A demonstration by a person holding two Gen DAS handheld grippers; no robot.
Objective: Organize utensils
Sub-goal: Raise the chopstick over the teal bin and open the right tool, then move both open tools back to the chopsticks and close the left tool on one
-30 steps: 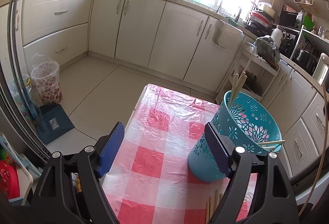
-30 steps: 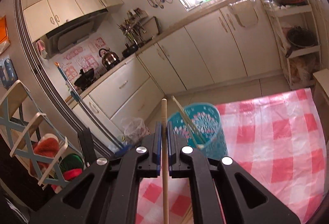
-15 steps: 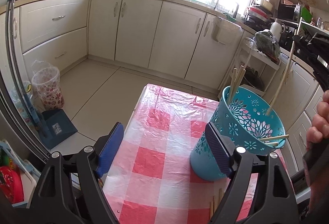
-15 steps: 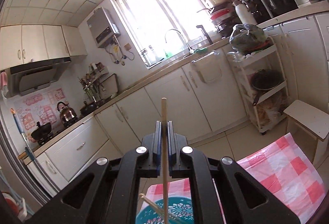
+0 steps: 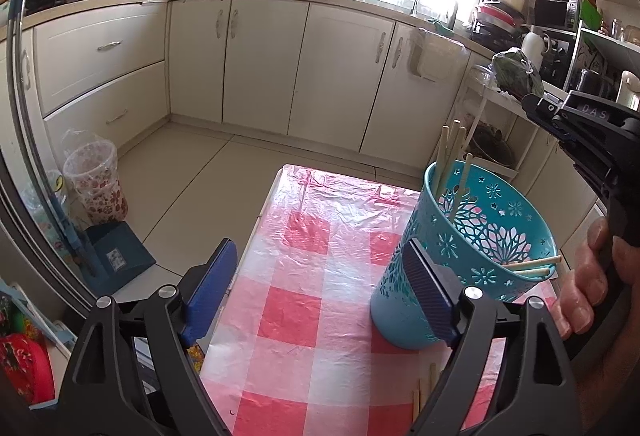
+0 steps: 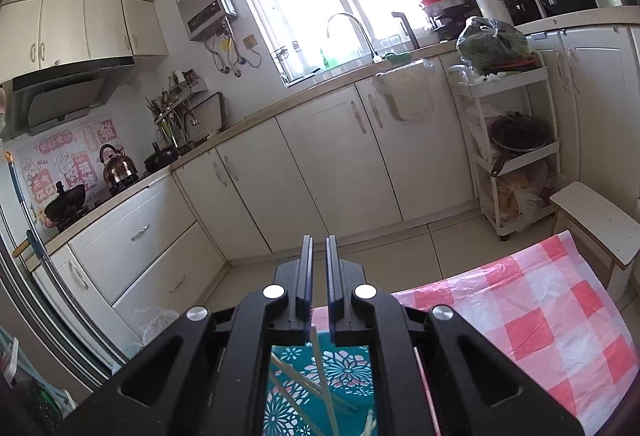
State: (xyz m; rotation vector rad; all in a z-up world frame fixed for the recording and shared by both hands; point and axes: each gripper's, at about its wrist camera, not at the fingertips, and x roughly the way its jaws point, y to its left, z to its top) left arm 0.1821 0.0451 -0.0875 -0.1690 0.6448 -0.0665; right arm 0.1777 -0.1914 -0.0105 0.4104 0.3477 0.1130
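Observation:
A teal cut-out basket (image 5: 460,260) stands on the red-and-white checked tablecloth (image 5: 320,308) and holds several wooden chopsticks (image 5: 450,152). My left gripper (image 5: 320,284) is open and empty, its right pad next to the basket's side. More chopsticks (image 5: 424,388) lie on the cloth near its right finger. My right gripper (image 6: 318,284) hangs right above the basket (image 6: 320,388), its pads slightly apart with nothing between them. A chopstick (image 6: 322,376) stands in the basket below it. The right gripper's body (image 5: 592,140) shows in the left wrist view, above the basket.
Cream kitchen cabinets (image 5: 260,68) run along the far walls. A white rack (image 6: 516,152) with a pot stands at the right. A small wooden stool (image 6: 596,224) sits beside the table corner. A floral bin (image 5: 96,180) and a blue dustpan (image 5: 116,252) are on the floor at the left.
My right gripper opened slightly and let go of the chopstick, which dropped into the basket. The left gripper has hardly moved.

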